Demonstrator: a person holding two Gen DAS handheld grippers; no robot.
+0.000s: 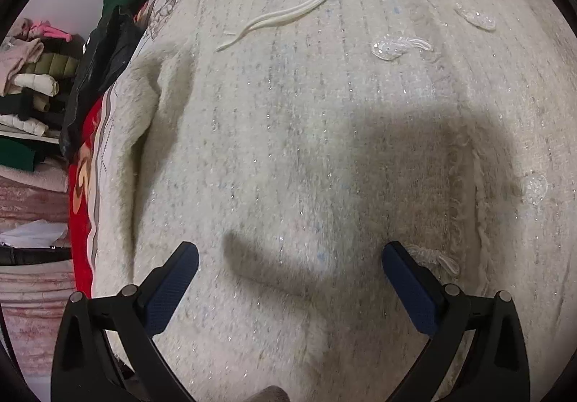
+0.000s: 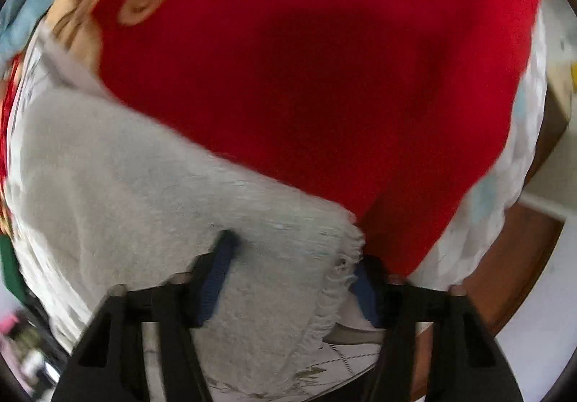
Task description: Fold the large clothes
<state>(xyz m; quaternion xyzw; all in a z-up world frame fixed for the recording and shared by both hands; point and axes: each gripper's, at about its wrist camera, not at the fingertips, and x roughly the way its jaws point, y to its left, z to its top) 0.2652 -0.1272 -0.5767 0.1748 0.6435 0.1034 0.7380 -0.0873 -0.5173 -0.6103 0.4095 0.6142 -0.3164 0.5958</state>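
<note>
Nearest, L gripper (image 1: 290,257), black w/ blue pads, fingers spread wide, holding nothing, poised over the fluffy cream knit sweater w/ sequin patches (image 1: 306,135) spread flat on the red floral blanket (image 2: 306,59) covering the bed. R gripper (image 2: 294,265), fingers also apart, straddles the sweater's frayed hem corner by the bed's near edge, not yet pinched; view blurred. Sweater's long axis runs away from L fingers; R is nearer an edge. Beyond, at far left, stacked folded clothes (image 1: 32,88).

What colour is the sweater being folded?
The sweater is cream white with fine silver glitter threads and sequin patches; it shows best in the left wrist view.
</note>
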